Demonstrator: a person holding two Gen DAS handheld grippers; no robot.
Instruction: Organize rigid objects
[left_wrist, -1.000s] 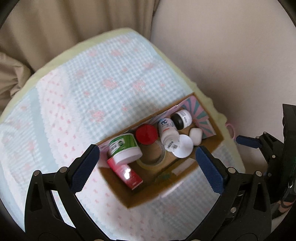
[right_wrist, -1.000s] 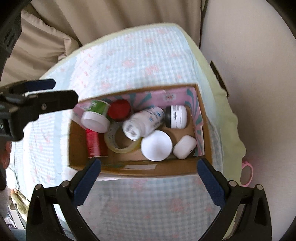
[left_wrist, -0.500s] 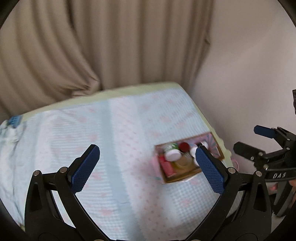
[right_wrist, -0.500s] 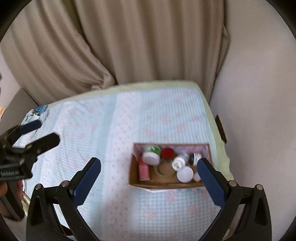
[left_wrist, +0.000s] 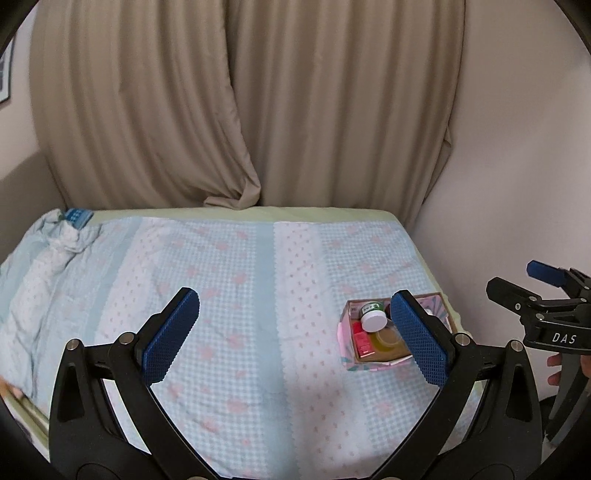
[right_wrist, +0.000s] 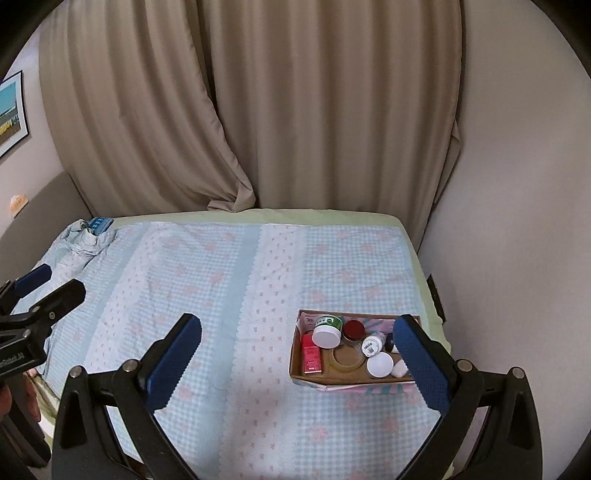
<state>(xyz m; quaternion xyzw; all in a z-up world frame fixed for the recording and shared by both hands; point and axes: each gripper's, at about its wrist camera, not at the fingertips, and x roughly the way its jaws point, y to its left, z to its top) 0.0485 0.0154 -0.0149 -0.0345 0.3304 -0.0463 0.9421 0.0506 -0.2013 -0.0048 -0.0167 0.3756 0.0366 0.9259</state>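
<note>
A cardboard box (right_wrist: 301, 363) sits on the bed near its right edge; it also shows in the left wrist view (left_wrist: 376, 360). It holds a green jar with a white lid (right_wrist: 327, 329), a red box (right_wrist: 311, 358), a red-capped jar (right_wrist: 354, 329), a tape roll (right_wrist: 347, 359), a white bottle (right_wrist: 373, 343) and a white lid (right_wrist: 379, 364). My left gripper (left_wrist: 295, 336) is open and empty, well back from the box. My right gripper (right_wrist: 301, 362) is open and empty, also held back from the box.
The bed has a light blue checked cover (right_wrist: 229, 280) with pink flowers. A bunched cloth (right_wrist: 86, 238) lies at the far left corner. Beige curtains (right_wrist: 295, 110) hang behind the bed and a wall (right_wrist: 517, 221) stands to the right.
Both grippers have pulled far back and up from the box, which now looks small. Both stay open and empty.
</note>
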